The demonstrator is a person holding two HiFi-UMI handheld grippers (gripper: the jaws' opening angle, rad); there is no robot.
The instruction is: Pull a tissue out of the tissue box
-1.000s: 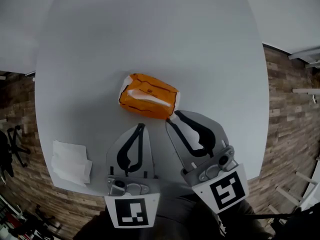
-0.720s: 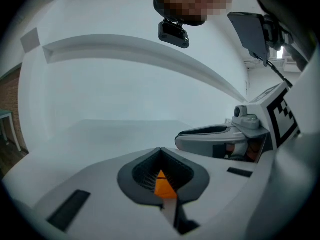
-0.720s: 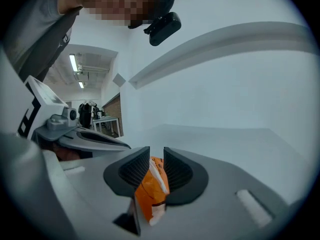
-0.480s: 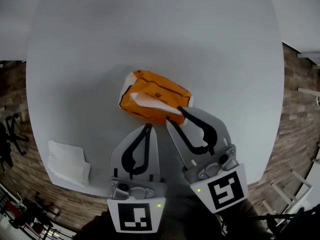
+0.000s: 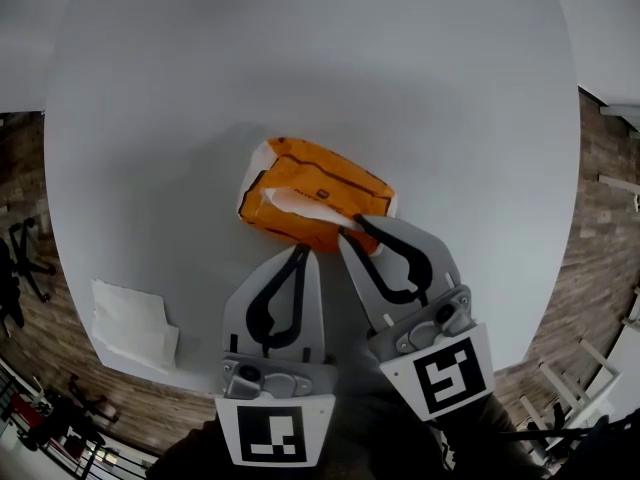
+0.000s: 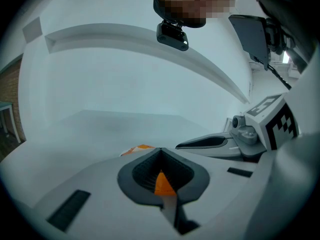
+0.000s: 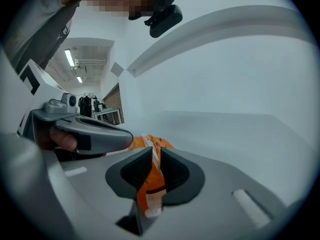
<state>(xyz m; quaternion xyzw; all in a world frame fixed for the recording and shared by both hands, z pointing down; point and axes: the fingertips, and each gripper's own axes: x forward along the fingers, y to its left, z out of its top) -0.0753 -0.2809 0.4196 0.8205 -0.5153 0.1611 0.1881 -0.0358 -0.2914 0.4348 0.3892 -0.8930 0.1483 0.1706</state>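
The right gripper [image 5: 352, 228] is closing on the pack's [image 5: 322, 182] end, the left gripper [image 5: 298, 251] is hovering pressed together and empty, tissue [image 5: 290, 200] not yet pulled.

A pale grey table [image 5: 300, 88] with a rounded edge fills the head view above a wood-plank floor [image 5: 590, 258]. An orange tissue pack [image 5: 315, 193] lies near the table's middle, set at a slant, a white tissue [image 5: 285, 200] showing at its top slot. Well apart, a small stack of folded white tissues [image 5: 133, 320] rests at the near left edge.
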